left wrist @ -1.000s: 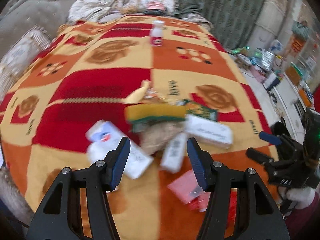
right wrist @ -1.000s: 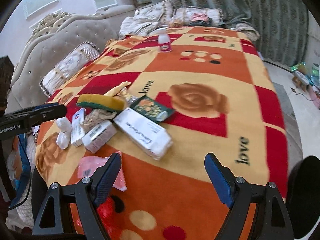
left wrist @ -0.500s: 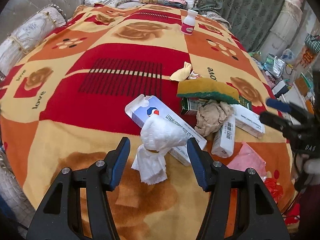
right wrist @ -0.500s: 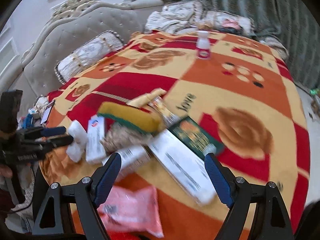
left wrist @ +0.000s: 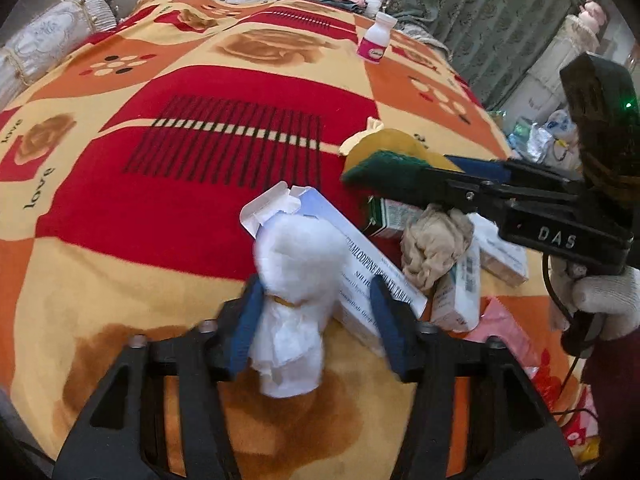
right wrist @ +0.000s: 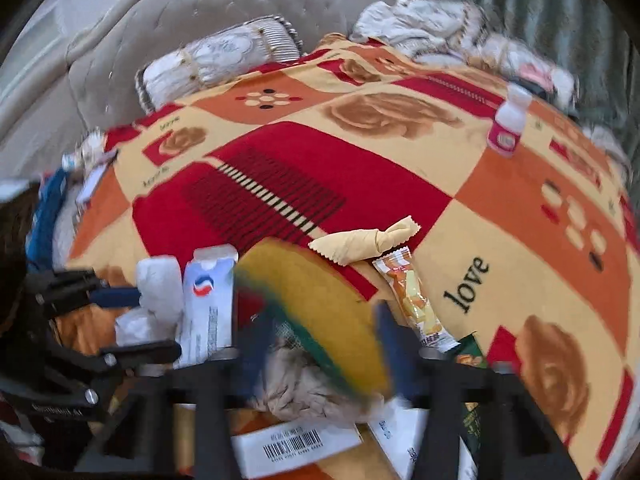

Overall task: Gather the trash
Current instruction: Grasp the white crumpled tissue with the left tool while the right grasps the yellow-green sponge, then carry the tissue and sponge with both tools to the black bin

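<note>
A tied white tissue wad point(left wrist: 296, 280) lies on the patterned blanket point(left wrist: 160, 208), against a white medicine box point(left wrist: 360, 264). My left gripper point(left wrist: 314, 324) straddles the wad with its jaws closing. The left pad touches it and a gap shows at the right pad. A yellow sponge with a green scouring face point(right wrist: 320, 312) sits tilted between the fingers of my right gripper point(right wrist: 326, 344). Those jaws are closing too, and both pads meet the sponge. In the left wrist view the right gripper point(left wrist: 400, 168) clamps the sponge point(left wrist: 384, 164) above a crumpled brown paper point(left wrist: 432, 244).
More litter lies around: a barcoded box point(right wrist: 296, 444), an orange snack wrapper point(right wrist: 412, 300), a knotted yellow wrapper point(right wrist: 360, 240), a pink packet point(left wrist: 504, 328), a green carton point(left wrist: 388, 216). A pink-labelled bottle point(left wrist: 376, 38) stands far back. A gloved hand point(left wrist: 604, 292) holds the right gripper.
My left gripper dropped over the white wad and its jaws narrowed. My right gripper swung left across the pile, rolled, and narrowed onto the sponge.
</note>
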### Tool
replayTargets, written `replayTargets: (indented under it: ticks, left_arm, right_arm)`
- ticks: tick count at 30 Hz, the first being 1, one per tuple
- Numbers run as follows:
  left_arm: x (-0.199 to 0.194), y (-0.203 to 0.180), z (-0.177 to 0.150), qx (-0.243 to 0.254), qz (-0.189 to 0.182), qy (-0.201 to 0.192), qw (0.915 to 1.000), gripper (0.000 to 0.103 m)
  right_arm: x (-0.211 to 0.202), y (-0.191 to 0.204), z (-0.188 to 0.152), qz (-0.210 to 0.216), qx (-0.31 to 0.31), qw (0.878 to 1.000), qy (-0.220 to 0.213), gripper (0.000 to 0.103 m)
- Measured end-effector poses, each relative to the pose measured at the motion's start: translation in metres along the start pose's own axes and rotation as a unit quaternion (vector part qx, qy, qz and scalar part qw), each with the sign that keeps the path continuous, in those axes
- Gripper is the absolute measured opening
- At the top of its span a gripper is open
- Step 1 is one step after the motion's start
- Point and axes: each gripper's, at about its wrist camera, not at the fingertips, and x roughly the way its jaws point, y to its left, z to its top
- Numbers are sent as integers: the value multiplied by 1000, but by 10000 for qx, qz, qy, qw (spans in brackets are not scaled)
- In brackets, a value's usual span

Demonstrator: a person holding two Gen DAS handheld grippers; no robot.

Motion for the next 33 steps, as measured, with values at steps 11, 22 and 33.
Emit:
replayTargets:
  ticks: [11,22,33]
  left_arm:
    - [-27,-12,13,45,-166,-247,9995,28]
    - [-39,-64,20,411,-304,-371,9980,28]
    - [-34,-137,15,974,-357,-306,9941,28]
  right_arm:
    - [-54,-25,-10,206,462,9972,-548,31]
    - [-108,-41,-46,147,805,9931,-838,31]
    - [-151,-56,-99,-92,1129,9879,-1057,31]
